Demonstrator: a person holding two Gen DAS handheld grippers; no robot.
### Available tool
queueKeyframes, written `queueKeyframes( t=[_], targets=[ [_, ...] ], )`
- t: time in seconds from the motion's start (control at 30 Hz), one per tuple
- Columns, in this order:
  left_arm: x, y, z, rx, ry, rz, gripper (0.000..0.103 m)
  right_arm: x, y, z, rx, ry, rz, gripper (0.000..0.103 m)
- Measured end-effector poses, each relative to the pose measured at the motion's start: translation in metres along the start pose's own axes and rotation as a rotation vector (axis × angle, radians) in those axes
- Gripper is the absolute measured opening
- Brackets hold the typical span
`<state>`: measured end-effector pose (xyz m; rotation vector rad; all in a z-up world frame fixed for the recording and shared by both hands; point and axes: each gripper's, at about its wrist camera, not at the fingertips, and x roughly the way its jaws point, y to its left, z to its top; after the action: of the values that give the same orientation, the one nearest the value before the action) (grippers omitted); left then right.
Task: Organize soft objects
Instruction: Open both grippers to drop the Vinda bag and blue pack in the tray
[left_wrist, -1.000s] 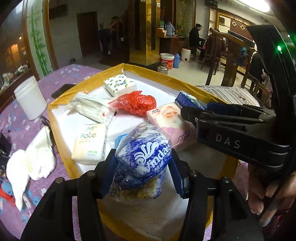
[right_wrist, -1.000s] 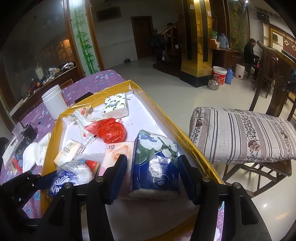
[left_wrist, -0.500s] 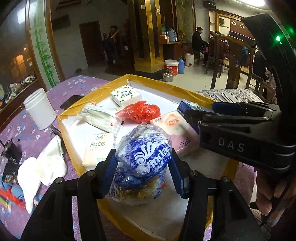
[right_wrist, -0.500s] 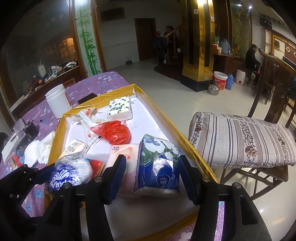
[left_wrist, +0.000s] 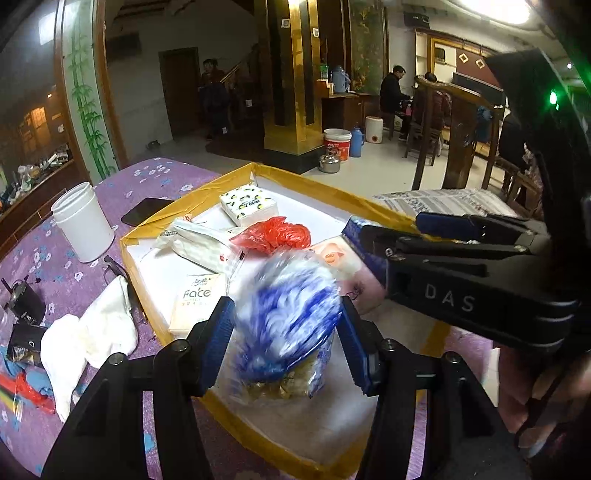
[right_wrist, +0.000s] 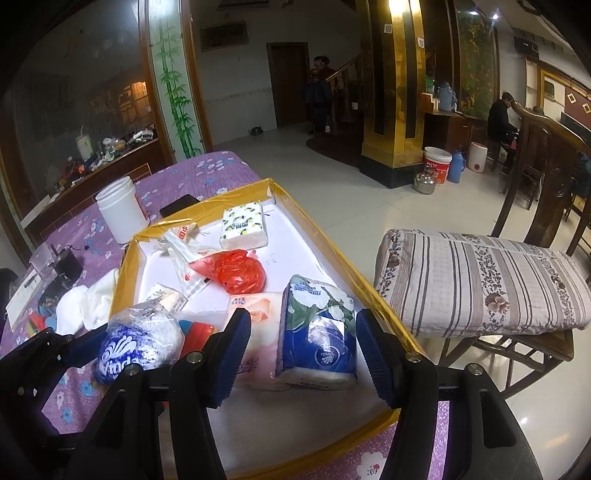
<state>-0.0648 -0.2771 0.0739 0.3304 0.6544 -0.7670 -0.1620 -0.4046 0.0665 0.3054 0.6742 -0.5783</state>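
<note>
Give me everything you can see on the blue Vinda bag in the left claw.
The blue Vinda bag is a bulging, crinkly clear-plastic bag printed blue and white, with yellowish contents showing low down. It sits between the left claw's blue pads, over the tray's near corner. It is motion-blurred in the left view.

1. A large home hall or family dining room, tiled floor throughout.
2. Gold-clad pillar (right_wrist: 393, 92), wooden staircase (right_wrist: 343, 81), bamboo mural (right_wrist: 177, 85).
3. Carved wooden chair with striped cushion (right_wrist: 476, 280); purple floral tablecloth (right_wrist: 192, 177); kettle (right_wrist: 424, 181) and thermos (right_wrist: 457, 166) on floor.
</note>
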Motion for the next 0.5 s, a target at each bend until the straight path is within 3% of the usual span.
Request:
queueKeyframes(
  t=[0.23,0.5],
  targets=[
    [-0.026,0.020,0.003,-0.069,-0.016,-0.037,0.058,-0.012,0.017,0.001,-0.014,-0.020,0.030,0.064],
    [-0.058,0.063,-0.007,-0.153,-0.038,0.002,0.060,-0.028,0.049,0.001,-0.052,-0.051,0.076,0.065]
  ],
)
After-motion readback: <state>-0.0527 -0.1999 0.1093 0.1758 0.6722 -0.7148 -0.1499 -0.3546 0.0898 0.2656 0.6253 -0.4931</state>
